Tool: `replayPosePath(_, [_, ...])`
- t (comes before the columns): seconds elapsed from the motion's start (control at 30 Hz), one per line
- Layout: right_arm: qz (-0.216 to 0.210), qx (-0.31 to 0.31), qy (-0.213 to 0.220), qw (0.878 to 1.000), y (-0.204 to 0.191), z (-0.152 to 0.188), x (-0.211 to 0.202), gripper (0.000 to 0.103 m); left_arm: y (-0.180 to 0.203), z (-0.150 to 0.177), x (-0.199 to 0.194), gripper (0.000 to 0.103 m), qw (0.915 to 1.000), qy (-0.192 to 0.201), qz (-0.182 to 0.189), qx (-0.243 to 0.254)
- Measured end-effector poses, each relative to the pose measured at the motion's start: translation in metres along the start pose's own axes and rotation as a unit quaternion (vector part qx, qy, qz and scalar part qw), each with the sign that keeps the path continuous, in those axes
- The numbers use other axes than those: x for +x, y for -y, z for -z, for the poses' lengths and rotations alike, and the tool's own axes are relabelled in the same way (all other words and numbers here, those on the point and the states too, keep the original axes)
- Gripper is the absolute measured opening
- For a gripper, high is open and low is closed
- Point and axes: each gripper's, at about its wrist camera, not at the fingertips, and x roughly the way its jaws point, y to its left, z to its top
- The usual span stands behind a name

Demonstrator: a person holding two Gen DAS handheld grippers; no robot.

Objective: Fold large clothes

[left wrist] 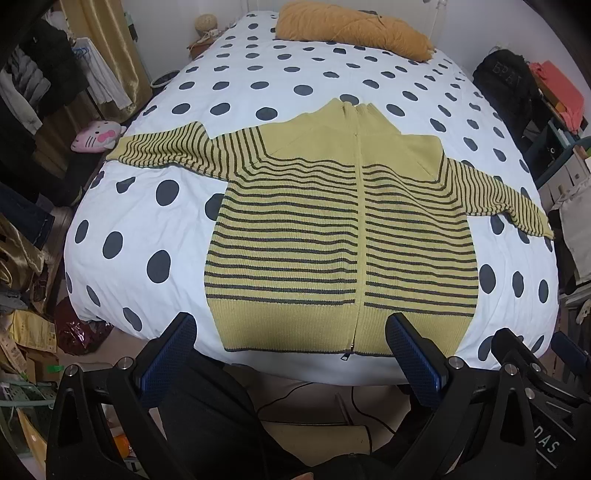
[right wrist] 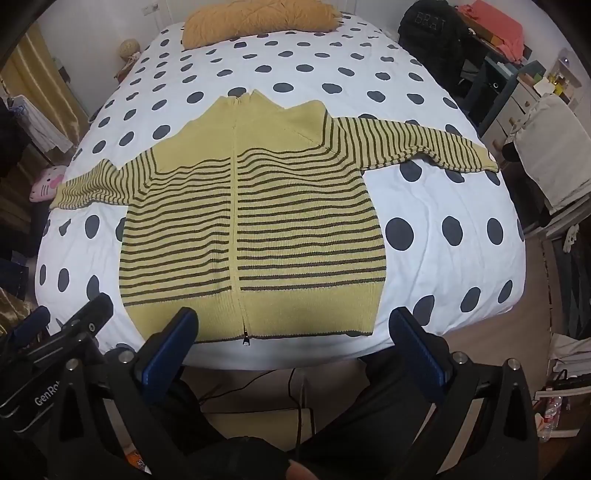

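Yellow knit with dark stripes, that is my cardigan [left wrist: 332, 229] [right wrist: 255, 221]. It lies flat on the bed [left wrist: 155, 206] [right wrist: 443, 192], front side up, with the zipper [left wrist: 360, 221] [right wrist: 236, 221] closed down the middle. The zipper pull sits at the bottom hem, close to the bed's near edge. Both sleeves stretch out to the sides. The collar points to the far end of the bed.

The bed cover is white with big dark dots. A mustard pillow [left wrist: 354, 29] [right wrist: 255, 18] rests at the far end, well apart from the cardigan.

My left claw [left wrist: 291, 358] is wide open and holds nothing. It hangs just in front of the hem, not touching it. My right claw [right wrist: 295, 350] is wide open too, and holds nothing. It also hangs near the hem. Both have blue pads [left wrist: 413, 362] [right wrist: 170, 354] on the fingers.

A pink cat plush [left wrist: 98, 136] [right wrist: 46, 184] lies past the left side of the bed, near the left sleeve end. A black bag [left wrist: 506, 79] [right wrist: 430, 33] stands by the far right corner of the bed. Clothes hang on the left side of the room [left wrist: 44, 81]. A dark cable [left wrist: 314, 402] [right wrist: 258, 387] runs across the floor below my claws.
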Motion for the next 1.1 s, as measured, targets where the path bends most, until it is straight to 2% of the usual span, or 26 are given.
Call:
replayPosePath(0.07, [0.012,-0.008,0.004,1.000,-0.003,0.000,-0.001,0.102,0.000,0.000,0.000,0.102,1.0000,0.000,-0.002,0.000])
replayPosePath(0.57, [-0.011,-0.005,0.001,1.000,-0.006,0.001,-0.001,0.102,-0.008,0.000,-0.002,0.102,0.9999,0.007,-0.003,-0.008])
replayPosePath(0.87, [0.004,-0.002,-0.005,1.000,-0.016,-0.002,0.004,0.102,-0.021,-0.003,0.002,0.102,0.9998,0.009,-0.004,-0.015])
replayPosePath(1.1, [-0.002,-0.003,-0.010,1.000,-0.018,-0.001,0.005,0.102,-0.020,-0.003,0.002,0.102,0.9998,0.012,-0.004,-0.015])
